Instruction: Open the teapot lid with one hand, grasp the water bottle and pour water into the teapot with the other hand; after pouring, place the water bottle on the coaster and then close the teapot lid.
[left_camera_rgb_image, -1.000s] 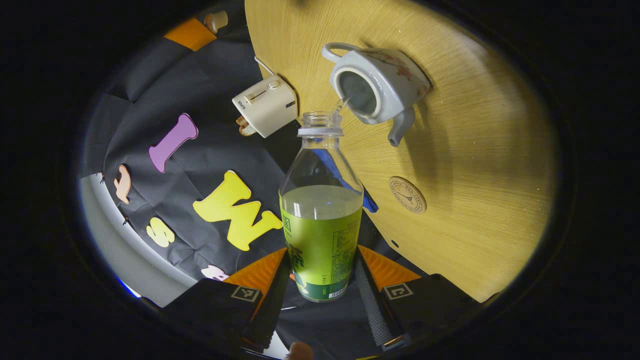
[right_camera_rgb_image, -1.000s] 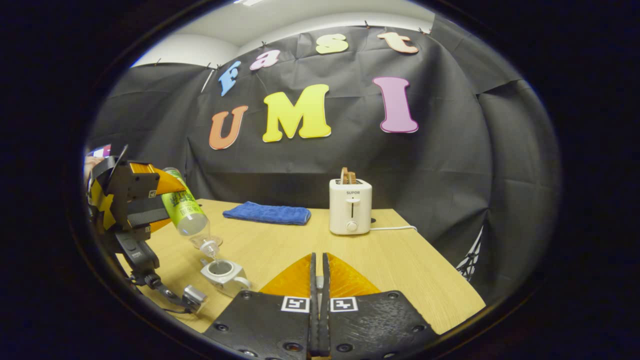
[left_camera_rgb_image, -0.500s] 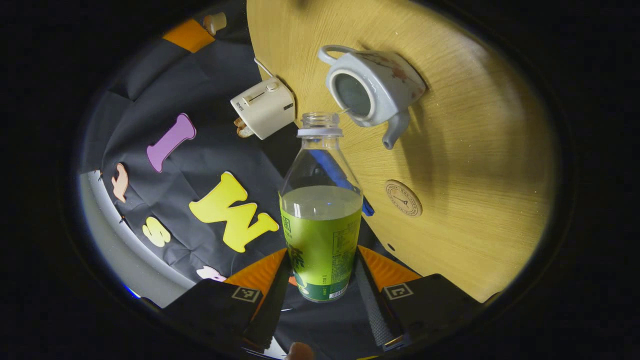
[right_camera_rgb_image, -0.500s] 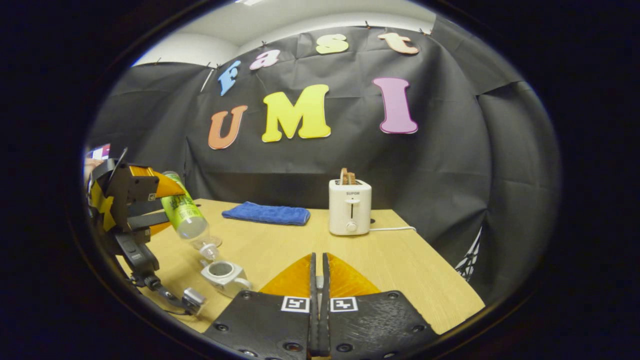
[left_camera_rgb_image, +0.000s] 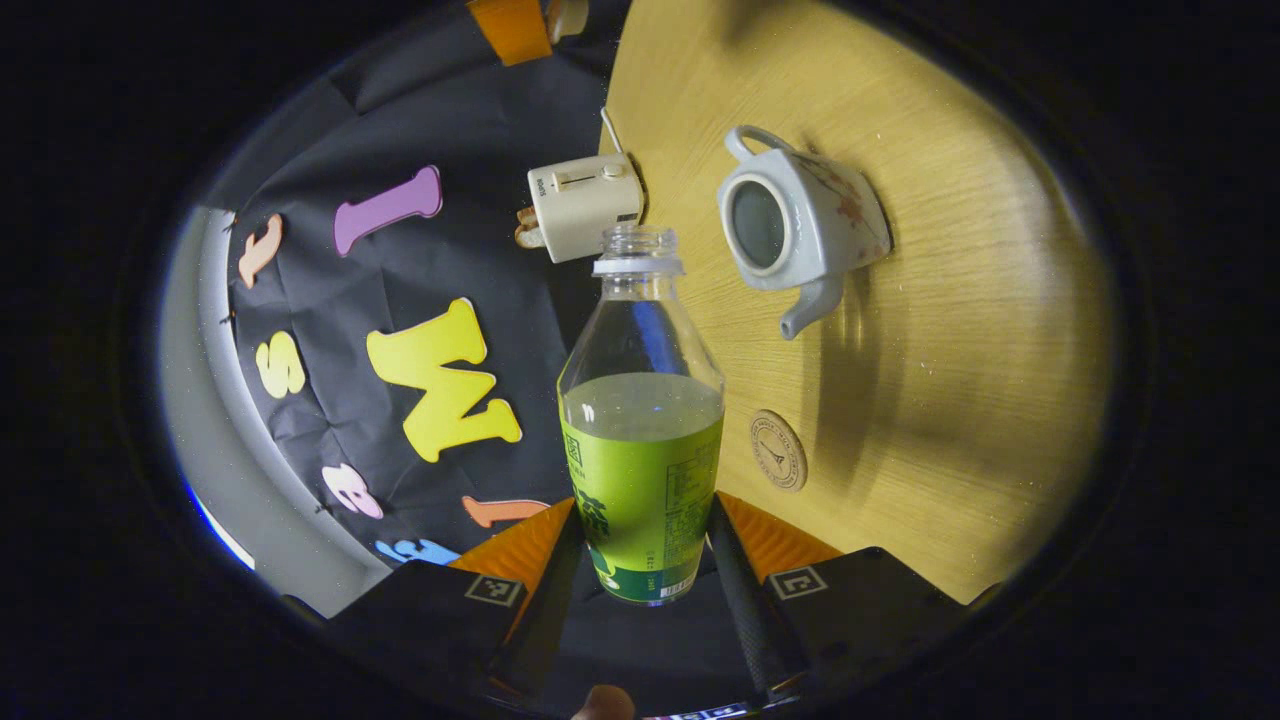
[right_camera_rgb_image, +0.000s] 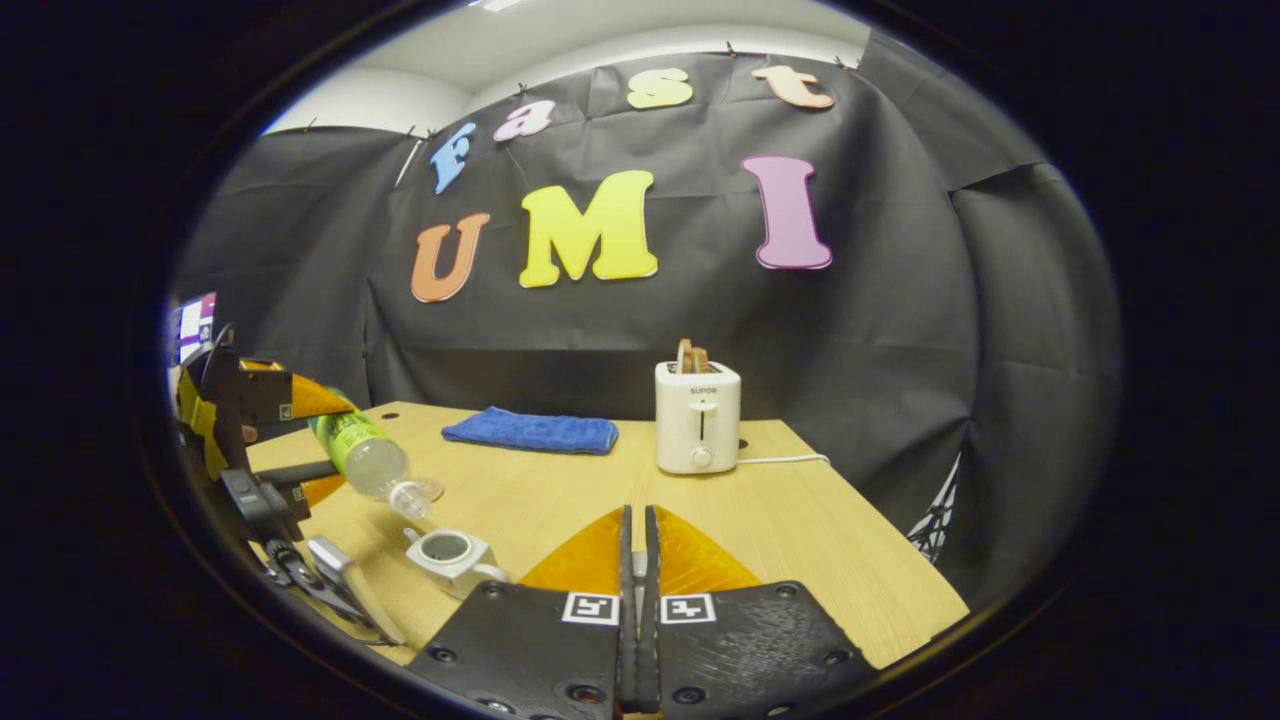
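Clamping the water bottle (left_camera_rgb_image: 642, 440) between both fingers, the left gripper (left_camera_rgb_image: 640, 590) holds it tilted beside the open teapot (left_camera_rgb_image: 800, 225).

In the right gripper view, a black cloth wall (right_camera_rgb_image: 900, 330) spans the frame, creased and pinned along its top edge. Above it, at upper left, a pale wall and ceiling (right_camera_rgb_image: 400, 95) show, with a bright light at the top edge. A light wooden table (right_camera_rgb_image: 800, 530) fills the lower middle, with a toaster (right_camera_rgb_image: 697, 430) at its centre and a blue cloth (right_camera_rgb_image: 530, 431) left of it.
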